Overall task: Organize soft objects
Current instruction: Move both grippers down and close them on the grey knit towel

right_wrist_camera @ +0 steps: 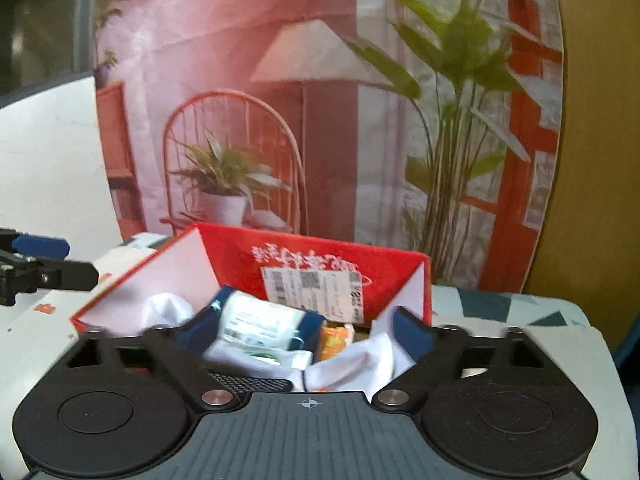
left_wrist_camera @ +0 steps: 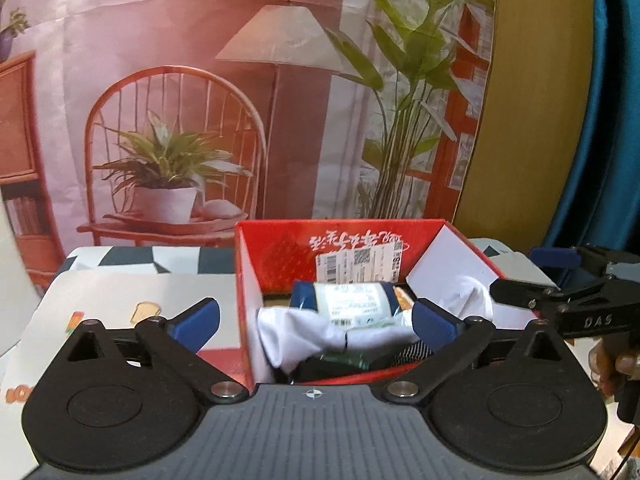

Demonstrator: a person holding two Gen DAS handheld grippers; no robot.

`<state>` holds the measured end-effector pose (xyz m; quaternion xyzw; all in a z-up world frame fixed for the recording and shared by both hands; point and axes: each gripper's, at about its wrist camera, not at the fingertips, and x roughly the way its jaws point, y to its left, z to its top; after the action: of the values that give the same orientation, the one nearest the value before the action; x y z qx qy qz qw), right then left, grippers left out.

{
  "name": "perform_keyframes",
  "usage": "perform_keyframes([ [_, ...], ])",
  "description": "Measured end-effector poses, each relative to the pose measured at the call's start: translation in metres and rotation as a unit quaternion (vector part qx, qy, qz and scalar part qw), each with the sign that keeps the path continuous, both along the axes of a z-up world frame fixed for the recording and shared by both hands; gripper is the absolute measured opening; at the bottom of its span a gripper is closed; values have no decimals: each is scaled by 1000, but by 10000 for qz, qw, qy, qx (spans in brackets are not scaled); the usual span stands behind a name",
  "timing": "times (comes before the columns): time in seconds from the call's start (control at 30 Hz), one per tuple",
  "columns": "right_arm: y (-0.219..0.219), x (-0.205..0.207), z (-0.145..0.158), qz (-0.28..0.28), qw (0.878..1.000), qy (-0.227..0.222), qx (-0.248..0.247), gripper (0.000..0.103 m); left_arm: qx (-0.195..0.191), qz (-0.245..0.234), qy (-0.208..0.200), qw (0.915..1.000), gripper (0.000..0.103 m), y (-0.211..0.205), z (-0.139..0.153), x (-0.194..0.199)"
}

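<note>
red box [left_wrist_camera: 280, 256] of white socks [left_wrist_camera: 304, 332], printed backdrop [left_wrist_camera: 168, 40] behind

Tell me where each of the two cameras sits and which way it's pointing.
Left wrist view: sits on the left tool, looking forward over the open red box of white cloth toward the printed backdrop; its own open fingers show, and the right tool enters at the right edge.
Right wrist view: sits on the right tool, facing the same box from its other side; its own open fingers show, with the left tool at the left edge.
Shared: box, labelled navy roll, backdrop.
</note>
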<state>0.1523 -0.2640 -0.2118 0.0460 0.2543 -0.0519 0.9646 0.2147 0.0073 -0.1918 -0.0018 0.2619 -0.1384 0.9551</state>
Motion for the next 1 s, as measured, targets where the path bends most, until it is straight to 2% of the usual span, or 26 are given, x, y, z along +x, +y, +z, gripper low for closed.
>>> perform_keyframes([
  [0.23,9,-27,2,-98,9998,-138,144,103,-54,209,26,9998,103,15,-10,-28],
  [0.5,23,-71,-16,-293,9988,-88,371,103,-5,225,430,9988,103,25,-49,-50],
  [0.7,29,-97,-53,-461,9967,316,596,103,34,172,729,9972,103,25,-79,-55],
  [0.87,31,-111,-88,-671,9922,771,715,102,60,183,829,9964,103,21,-93,-51],
  [1.0,29,-116,-103,-839,9888,936,799,102,70,147,907,9957,103,17,-102,-51],
])
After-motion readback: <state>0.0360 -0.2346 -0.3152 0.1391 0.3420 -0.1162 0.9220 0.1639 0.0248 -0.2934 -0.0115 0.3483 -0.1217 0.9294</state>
